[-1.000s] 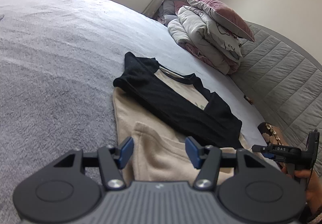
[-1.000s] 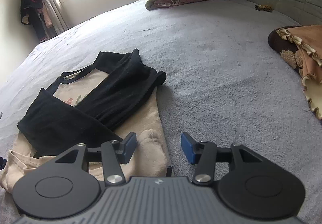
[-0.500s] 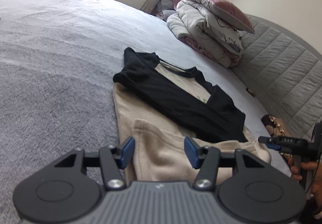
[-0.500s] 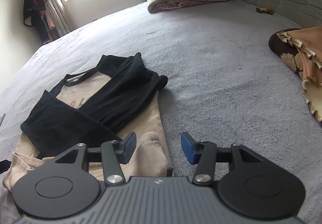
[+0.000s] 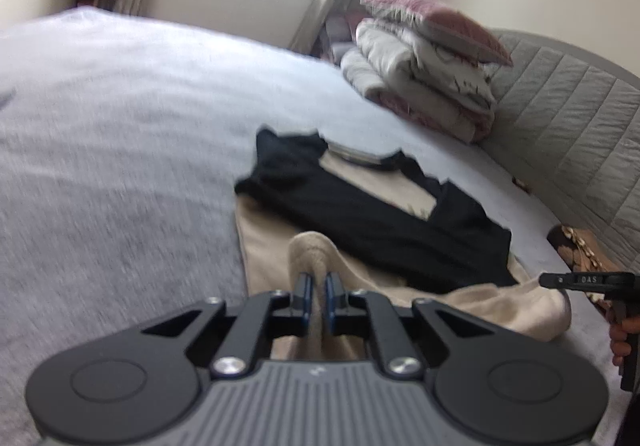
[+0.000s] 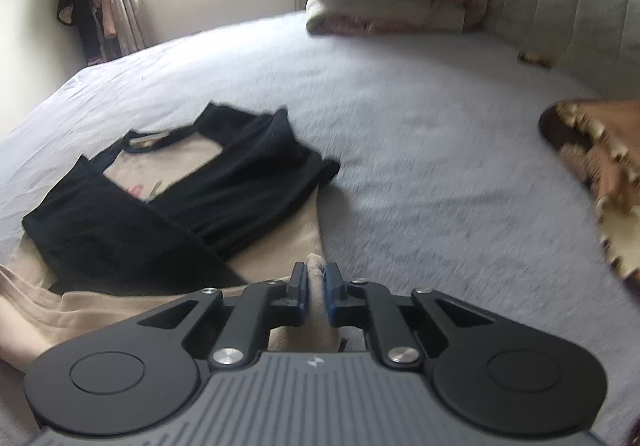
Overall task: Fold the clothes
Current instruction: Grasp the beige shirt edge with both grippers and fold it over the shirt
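A beige shirt with black sleeves (image 5: 380,205) lies on the grey bed (image 5: 120,165), both sleeves folded across its chest. My left gripper (image 5: 316,282) is closing, and its blue pads pinch a raised fold of the beige hem at the shirt's left corner. My right gripper (image 6: 316,274) is closing too, its pads pressing a pinch of beige hem at the shirt's (image 6: 224,197) right corner. In the left wrist view the right gripper's black body (image 5: 592,280) and a hand (image 5: 620,330) show at the right edge, beside the lifted hem.
Folded quilts with a pink pillow (image 5: 424,73) are stacked at the head of the bed against a quilted grey headboard (image 5: 568,125). A brown frilled cloth (image 6: 600,165) lies right of the shirt. Clothes hang (image 6: 86,5) by the window.
Both grippers went from open, with the hem between their pads, to pinching the beige hem. The hem corners now stand up off the bed. Both views have tilted slightly.
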Action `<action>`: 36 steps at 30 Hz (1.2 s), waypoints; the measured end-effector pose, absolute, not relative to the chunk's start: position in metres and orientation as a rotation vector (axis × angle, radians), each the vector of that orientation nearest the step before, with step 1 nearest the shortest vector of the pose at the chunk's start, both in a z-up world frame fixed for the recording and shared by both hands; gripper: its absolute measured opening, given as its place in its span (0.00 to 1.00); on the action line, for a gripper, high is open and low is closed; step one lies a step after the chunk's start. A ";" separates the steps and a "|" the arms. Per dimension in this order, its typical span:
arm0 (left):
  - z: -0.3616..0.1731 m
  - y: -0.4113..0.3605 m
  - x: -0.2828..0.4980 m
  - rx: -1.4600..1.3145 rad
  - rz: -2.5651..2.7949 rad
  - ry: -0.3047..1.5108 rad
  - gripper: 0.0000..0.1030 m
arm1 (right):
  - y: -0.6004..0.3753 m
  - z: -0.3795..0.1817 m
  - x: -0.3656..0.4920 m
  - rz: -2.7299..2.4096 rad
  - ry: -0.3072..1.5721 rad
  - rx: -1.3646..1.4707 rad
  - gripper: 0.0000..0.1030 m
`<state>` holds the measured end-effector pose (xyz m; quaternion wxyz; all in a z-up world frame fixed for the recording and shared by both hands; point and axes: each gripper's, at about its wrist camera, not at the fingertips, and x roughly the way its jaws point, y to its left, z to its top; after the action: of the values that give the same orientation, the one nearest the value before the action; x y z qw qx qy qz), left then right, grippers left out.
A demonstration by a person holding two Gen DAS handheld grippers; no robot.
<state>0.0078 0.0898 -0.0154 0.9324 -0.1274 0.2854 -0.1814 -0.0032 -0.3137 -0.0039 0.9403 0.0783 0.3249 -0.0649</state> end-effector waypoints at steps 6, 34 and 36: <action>-0.002 0.096 0.019 -0.266 -0.316 0.503 0.08 | -0.312 0.011 0.006 -0.162 0.524 0.118 0.09; -0.018 0.138 0.190 -0.524 -0.221 0.642 0.10 | -0.312 0.000 0.157 -0.254 0.443 -0.018 0.09; -0.019 0.135 0.187 -0.554 -0.265 0.652 0.19 | -0.316 -0.006 0.156 -0.253 0.465 -0.013 0.09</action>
<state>0.1869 0.1351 -0.0189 0.9015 -0.2677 0.3152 -0.1280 0.1558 -0.3156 -0.0058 0.9652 -0.0066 0.2298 -0.1249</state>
